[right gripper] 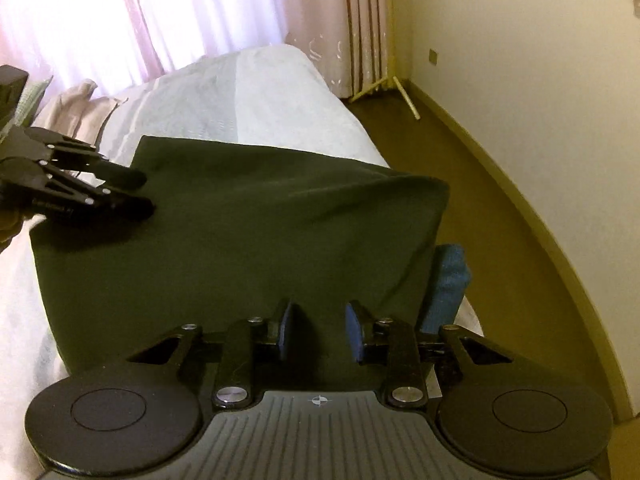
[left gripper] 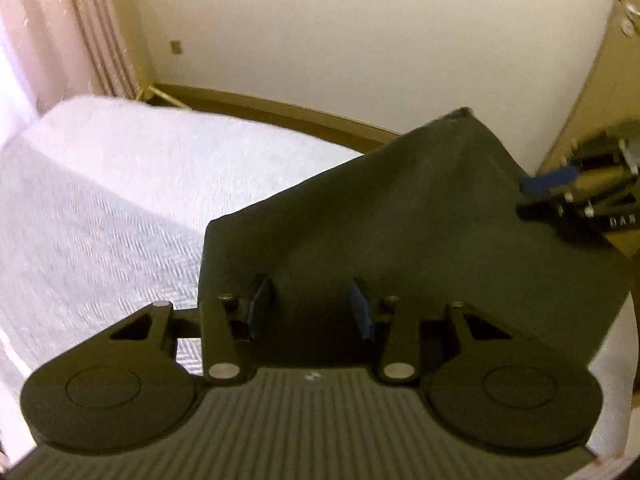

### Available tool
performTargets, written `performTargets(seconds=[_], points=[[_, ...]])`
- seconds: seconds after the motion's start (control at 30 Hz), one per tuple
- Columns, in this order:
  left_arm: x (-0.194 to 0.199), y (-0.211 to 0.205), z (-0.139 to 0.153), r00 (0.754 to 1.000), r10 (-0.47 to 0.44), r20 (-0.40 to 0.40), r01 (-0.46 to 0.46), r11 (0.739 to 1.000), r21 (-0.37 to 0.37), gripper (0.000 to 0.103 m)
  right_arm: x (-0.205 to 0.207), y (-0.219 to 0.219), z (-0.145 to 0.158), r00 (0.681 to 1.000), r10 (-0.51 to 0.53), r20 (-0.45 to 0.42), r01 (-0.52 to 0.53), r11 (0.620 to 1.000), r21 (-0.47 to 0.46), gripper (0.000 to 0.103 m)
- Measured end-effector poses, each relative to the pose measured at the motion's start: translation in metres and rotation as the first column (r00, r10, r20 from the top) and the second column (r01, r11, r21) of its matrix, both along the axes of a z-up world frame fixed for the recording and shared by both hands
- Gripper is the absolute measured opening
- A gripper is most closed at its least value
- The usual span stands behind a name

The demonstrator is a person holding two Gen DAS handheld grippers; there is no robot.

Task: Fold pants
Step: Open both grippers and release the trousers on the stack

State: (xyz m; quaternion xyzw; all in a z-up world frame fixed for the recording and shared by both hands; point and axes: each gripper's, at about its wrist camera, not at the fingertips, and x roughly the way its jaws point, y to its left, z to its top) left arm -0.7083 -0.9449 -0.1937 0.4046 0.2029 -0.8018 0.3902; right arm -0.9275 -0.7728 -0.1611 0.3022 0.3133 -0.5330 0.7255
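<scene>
Dark green pants (left gripper: 400, 220) lie folded in a broad slab on the white bed (left gripper: 120, 200). In the left wrist view my left gripper (left gripper: 312, 304) is open over their near edge, with the cloth showing in the gap between its blue pads. My right gripper (left gripper: 536, 196) reaches the pants' right edge, blurred. In the right wrist view the pants (right gripper: 240, 240) spread across the bed's end. There my right gripper (right gripper: 320, 330) is open above their near edge. My left gripper (right gripper: 140, 192) rests open at their left edge, fingers apart.
The bed (right gripper: 260, 92) runs towards pink curtains (right gripper: 160, 20). A blue cloth (right gripper: 448, 280) shows beside the pants' right edge. Brown floor (right gripper: 500, 220) and a cream wall (right gripper: 540, 100) lie to the right. A pale stand's legs (right gripper: 400, 88) rest by the curtain.
</scene>
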Motion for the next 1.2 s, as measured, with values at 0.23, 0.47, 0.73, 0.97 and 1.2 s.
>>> performTargets(seconds=[0.23,0.47,0.73,0.97,1.2], points=[[0.017,0.006,0.002,0.997,0.053,-0.058,-0.053,0.999,0.010,0.040,-0.003,0.000,0.026,1.000,-0.011,0.012,0.010,1.000,0.013,0.026],[0.041,0.032,0.051,0.997,0.051,-0.066,-0.050,0.999,0.023,0.037,0.015,0.056,0.066,0.999,0.006,0.044,-0.003,0.999,-0.054,0.026],[0.070,0.084,0.030,0.996,0.060,-0.065,-0.050,0.989,0.137,0.041,0.036,0.080,0.032,1.000,0.005,0.014,-0.006,0.999,0.038,0.026],[0.085,0.114,0.056,0.987,0.144,-0.066,-0.137,0.985,0.106,0.043,0.038,0.112,0.079,0.997,-0.079,0.027,0.078,0.997,0.009,0.061],[0.099,0.185,0.089,0.944,0.321,-0.070,-0.314,0.944,0.100,0.091,0.045,0.168,0.098,0.970,-0.223,0.097,0.213,0.971,0.106,0.074]])
